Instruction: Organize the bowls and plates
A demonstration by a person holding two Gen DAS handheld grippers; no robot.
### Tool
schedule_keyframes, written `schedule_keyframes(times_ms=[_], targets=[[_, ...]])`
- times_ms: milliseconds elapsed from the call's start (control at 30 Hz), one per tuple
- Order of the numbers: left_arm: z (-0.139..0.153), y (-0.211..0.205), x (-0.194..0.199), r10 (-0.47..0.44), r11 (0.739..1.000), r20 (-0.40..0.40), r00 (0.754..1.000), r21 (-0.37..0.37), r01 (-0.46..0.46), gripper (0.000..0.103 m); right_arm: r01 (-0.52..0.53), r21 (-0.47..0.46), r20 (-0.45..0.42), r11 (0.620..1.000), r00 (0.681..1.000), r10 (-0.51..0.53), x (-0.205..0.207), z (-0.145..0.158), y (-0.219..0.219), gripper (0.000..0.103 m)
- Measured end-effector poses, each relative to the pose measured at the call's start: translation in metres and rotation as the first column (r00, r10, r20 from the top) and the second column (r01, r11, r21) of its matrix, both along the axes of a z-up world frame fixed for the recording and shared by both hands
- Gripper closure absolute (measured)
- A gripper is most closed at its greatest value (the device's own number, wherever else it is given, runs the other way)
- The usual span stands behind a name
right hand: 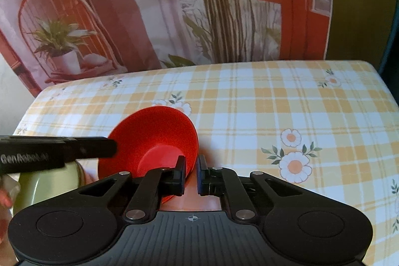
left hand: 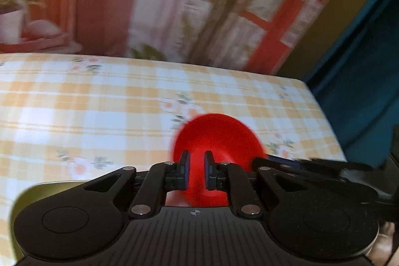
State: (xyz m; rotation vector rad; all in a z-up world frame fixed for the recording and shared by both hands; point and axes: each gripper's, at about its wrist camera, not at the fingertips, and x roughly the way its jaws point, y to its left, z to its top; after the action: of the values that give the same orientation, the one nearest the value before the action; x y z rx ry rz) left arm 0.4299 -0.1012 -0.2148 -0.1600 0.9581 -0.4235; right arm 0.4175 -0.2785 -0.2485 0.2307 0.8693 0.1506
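Observation:
A red bowl (left hand: 219, 138) is held tilted above the checked tablecloth (left hand: 99, 101). My left gripper (left hand: 197, 172) is shut on the bowl's rim. It also shows in the right wrist view as a black bar (right hand: 62, 148) touching the left rim of the bowl (right hand: 154, 131). My right gripper (right hand: 191, 173) is shut on the bowl's right rim, and shows at the right of the left wrist view (left hand: 294, 163). A green bowl (right hand: 47, 183) sits low at the left, under the left gripper; its rim (left hand: 49, 187) shows in the left wrist view.
The table (right hand: 274, 104) has an orange and white checked cloth with flowers. A printed curtain (right hand: 174, 4) hangs behind its far edge. A dark blue surface (left hand: 369, 66) lies beyond the table's right edge.

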Motion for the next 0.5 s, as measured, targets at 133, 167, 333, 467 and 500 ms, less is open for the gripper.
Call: schedule_keyframes(times_ms=[133, 167, 333, 467, 500], targets=[[-0.008, 0.015, 0.011, 0.053, 0.999, -0.051, 0.997, -0.009, -0.053, 0.072, 0.001, 0.011, -0.001, 1.000, 1.000, -0.001, -0.001, -0.002, -0.003, 0.095], [-0.010, 0.015, 0.013, 0.049, 0.999, -0.067, 0.997, -0.020, -0.050, 0.072, -0.001, 0.010, 0.000, 1.000, 1.000, 0.001, -0.001, -0.003, -0.003, 0.095], [-0.018, 0.005, 0.018, 0.018, 1.000, -0.092, 0.996, -0.024, -0.020, 0.072, 0.005, 0.019, 0.000, 1.000, 1.000, -0.005, -0.001, -0.004, -0.002, 0.095], [-0.029, 0.002, 0.017, 0.016, 1.000, -0.103, 0.995, -0.021, -0.018, 0.072, 0.002, 0.018, 0.001, 1.000, 1.000, -0.002, -0.001, -0.004, -0.001, 0.095], [-0.030, 0.002, 0.017, 0.020, 0.999, -0.104, 0.994, -0.023, -0.022, 0.073, 0.002, 0.020, 0.001, 1.000, 1.000, -0.002, -0.001, -0.005, -0.001, 0.095]])
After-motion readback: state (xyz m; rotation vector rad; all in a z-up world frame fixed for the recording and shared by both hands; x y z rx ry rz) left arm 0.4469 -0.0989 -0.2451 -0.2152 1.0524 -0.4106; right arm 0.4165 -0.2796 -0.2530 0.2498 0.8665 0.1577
